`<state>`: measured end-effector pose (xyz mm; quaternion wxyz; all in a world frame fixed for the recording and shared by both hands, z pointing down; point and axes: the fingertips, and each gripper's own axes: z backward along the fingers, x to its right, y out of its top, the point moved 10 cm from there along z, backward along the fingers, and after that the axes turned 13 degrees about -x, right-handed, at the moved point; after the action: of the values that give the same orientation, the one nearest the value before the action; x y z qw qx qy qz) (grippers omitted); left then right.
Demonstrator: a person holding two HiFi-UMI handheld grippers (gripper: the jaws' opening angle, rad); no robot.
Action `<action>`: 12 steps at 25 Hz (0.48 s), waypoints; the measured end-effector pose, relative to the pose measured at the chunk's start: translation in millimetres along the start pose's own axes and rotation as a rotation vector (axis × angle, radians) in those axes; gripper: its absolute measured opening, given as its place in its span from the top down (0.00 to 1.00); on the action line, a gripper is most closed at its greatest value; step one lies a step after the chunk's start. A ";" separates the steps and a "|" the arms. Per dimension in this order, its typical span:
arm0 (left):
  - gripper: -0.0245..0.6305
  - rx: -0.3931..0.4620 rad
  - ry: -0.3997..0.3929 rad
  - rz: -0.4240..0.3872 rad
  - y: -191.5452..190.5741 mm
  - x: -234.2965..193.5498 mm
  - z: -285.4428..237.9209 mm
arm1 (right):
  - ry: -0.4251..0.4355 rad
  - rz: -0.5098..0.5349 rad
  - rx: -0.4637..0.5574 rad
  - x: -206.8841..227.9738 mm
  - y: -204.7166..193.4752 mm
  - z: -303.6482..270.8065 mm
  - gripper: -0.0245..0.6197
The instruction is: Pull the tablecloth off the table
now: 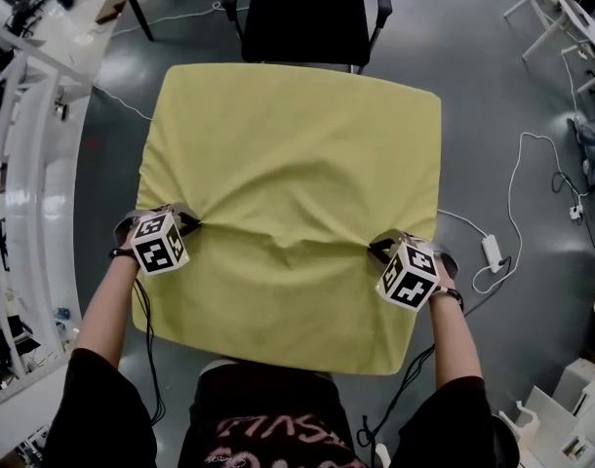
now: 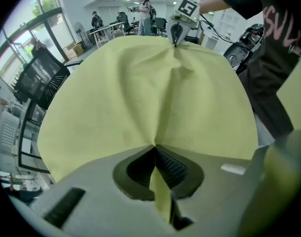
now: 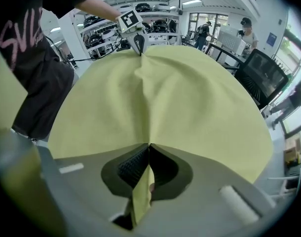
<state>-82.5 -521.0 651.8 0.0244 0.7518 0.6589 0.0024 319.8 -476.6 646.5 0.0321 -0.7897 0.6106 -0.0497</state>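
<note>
The left gripper (image 1: pixel 194 225) is closed, its ribbed pads (image 2: pixel 171 168) clamped on a pinched ridge of the yellow-green tablecloth (image 1: pixel 297 144); a fold of the cloth passes up between the jaws. The right gripper (image 1: pixel 375 250) is likewise closed on a second pinched ridge, with the fold standing between its pads (image 3: pixel 133 166). Both grippers point steeply down at the cloth, each held in one hand, and they stand well apart. The tablecloth lies spread ahead of and between the two grippers, fully hiding the tabletop, with its near hem hanging behind them toward the person. Creases radiate from each grip point, and a slack wrinkle runs across the cloth between the grippers. A black chair (image 1: pixel 307 13) stands beyond the far edge of the cloth. A white power strip (image 1: pixel 493 252) lies on the floor outboard of the right gripper
</note>
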 end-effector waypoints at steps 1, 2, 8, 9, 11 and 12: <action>0.95 0.003 0.002 0.009 0.0 0.2 0.1 | -0.003 -0.004 0.005 -0.4 -1.0 0.2 0.93; 0.95 0.004 0.005 0.014 0.2 0.5 0.3 | -0.005 -0.007 0.009 -0.6 -1.7 0.5 0.93; 0.95 0.017 0.040 0.042 -0.5 3.8 1.7 | -0.029 -0.005 0.003 -2.6 -1.1 1.4 0.93; 0.95 0.026 0.048 0.052 -1.7 4.8 2.1 | -0.035 -0.011 0.002 -4.0 -0.9 1.7 0.93; 0.95 0.047 0.063 0.076 -4.5 6.2 2.1 | -0.048 -0.026 0.002 -5.6 -0.4 1.7 0.94; 0.95 0.057 0.068 0.090 -5.8 6.6 1.5 | -0.056 -0.032 0.002 -6.0 -0.2 1.2 0.94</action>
<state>-87.3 -513.8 649.9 -0.0196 0.7806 0.6246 0.0105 318.6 -470.7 645.1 0.0491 -0.8005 0.5966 -0.0288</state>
